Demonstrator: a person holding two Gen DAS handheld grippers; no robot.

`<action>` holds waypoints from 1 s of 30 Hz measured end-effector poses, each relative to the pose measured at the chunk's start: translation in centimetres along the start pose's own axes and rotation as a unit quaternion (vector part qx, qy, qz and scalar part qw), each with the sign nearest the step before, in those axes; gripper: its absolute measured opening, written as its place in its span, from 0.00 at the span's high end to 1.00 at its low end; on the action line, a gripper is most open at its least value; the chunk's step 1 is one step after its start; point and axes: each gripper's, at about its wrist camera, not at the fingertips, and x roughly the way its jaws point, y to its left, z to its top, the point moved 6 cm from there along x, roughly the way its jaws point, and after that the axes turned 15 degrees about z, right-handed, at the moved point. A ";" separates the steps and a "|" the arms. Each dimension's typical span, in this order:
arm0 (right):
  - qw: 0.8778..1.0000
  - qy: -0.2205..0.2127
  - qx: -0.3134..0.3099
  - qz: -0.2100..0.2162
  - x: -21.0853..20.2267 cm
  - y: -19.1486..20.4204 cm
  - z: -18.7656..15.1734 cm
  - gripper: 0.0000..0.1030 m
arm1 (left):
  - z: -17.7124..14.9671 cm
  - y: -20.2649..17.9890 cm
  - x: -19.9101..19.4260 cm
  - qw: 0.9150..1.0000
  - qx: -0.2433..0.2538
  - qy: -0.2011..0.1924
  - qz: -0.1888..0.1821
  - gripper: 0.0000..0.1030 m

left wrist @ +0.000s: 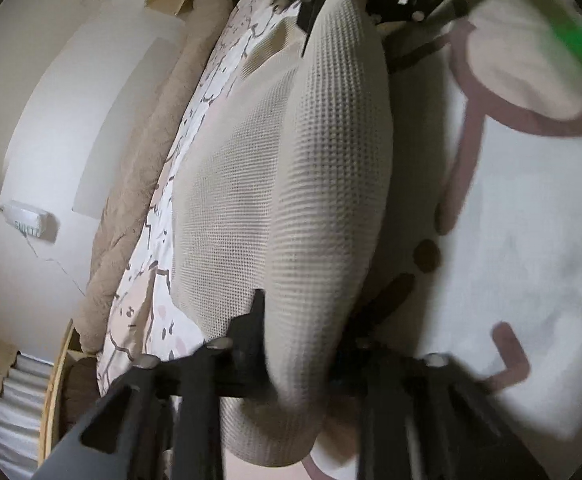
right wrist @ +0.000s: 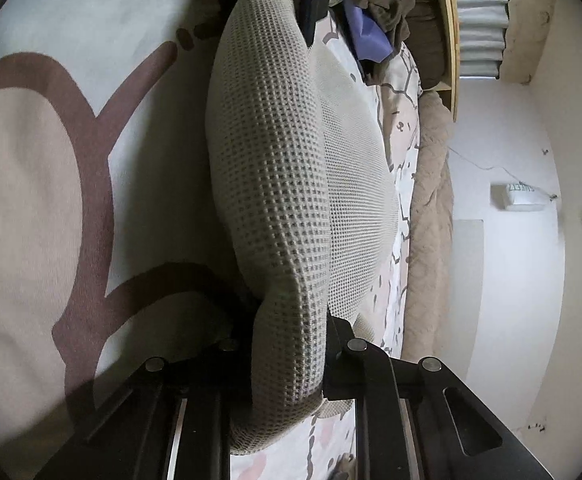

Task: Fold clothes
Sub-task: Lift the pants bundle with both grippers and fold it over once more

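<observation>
Between my fingers: beige waffle-knit garment [left wrist: 291, 184], bunched into a thick roll, pinched by my left gripper [left wrist: 303, 344] at one end.
Far end: my right gripper [right wrist: 291, 344] clamps the other end, so the roll stretches from fingers to fingers.
Below my fingers: white bedsheet with brown outline print [right wrist: 31, 184].
Progress: one fold underway, I judge; laying flat and further folds remain.
Beyond: crumpled clothes pile [right wrist: 387, 12] unfolded.
</observation>
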 end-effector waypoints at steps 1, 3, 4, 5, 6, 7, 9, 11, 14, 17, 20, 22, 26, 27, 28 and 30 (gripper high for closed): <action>1.000 -0.001 0.001 0.005 -0.1 -0.3 0.0 0.84 | 0.2 0.5 0.0 1.000 -0.019 0.007 -0.007 0.81; 1.000 -0.006 0.010 0.015 -0.8 -1.2 0.1 0.85 | 0.4 1.8 0.1 0.998 -0.058 0.023 -0.022 0.81; 1.000 -0.011 0.017 0.019 -1.3 -2.0 0.1 0.85 | 0.7 2.7 0.0 0.996 -0.080 0.030 -0.031 0.82; 0.999 -0.019 0.028 0.021 -2.0 -3.1 0.2 0.86 | 1.0 3.6 -0.1 0.994 -0.101 0.035 -0.039 0.82; 0.999 -0.027 0.037 0.019 -2.8 -4.3 0.2 0.86 | 1.4 4.7 -0.4 0.991 -0.121 0.037 -0.046 0.82; 0.999 -0.032 0.041 0.012 -3.6 -5.5 0.2 0.86 | 1.9 5.9 -0.7 0.988 -0.140 0.040 -0.052 0.82; 0.999 -0.033 0.034 -0.010 -5.0 -8.4 0.0 0.86 | 2.9 8.2 -1.2 0.981 -0.175 0.043 -0.064 0.82; 0.999 -0.029 0.029 -0.025 -6.1 -11.2 -0.2 0.86 | 4.5 10.8 -1.7 0.975 -0.206 0.041 -0.069 0.82; 0.998 -0.017 0.043 -0.041 -7.5 -15.4 -1.6 0.86 | 7.9 15.0 -2.0 0.963 -0.256 0.029 -0.075 0.82; 0.996 0.002 0.073 -0.053 -8.9 -19.3 -3.9 0.86 | 11.9 18.4 -2.5 0.948 -0.306 0.004 -0.090 0.82; 0.991 0.027 0.116 -0.062 -10.7 -23.1 -7.6 0.86 | 17.2 20.6 -2.6 0.936 -0.337 -0.021 -0.102 0.83; 0.986 0.046 0.141 -0.071 -12.1 -25.3 -10.7 0.86 | 21.0 21.7 -2.3 0.932 -0.346 -0.038 -0.104 0.82; 0.975 0.095 0.170 -0.107 -14.6 -29.1 -17.7 0.86 | 29.2 22.7 -1.1 0.921 -0.368 -0.068 -0.112 0.83; 0.971 0.106 0.179 -0.116 -15.1 -29.9 -19.4 0.86 | 31.1 22.9 -0.9 0.919 -0.371 -0.074 -0.112 0.83; 0.968 0.117 0.186 -0.125 -15.5 -30.7 -21.3 0.86 | 33.2 23.1 -0.4 0.918 -0.374 -0.079 -0.110 0.82; 0.959 0.140 0.199 -0.144 -15.9 -32.2 -25.2 0.86 | 37.5 23.4 1.0 0.916 -0.378 -0.084 -0.104 0.82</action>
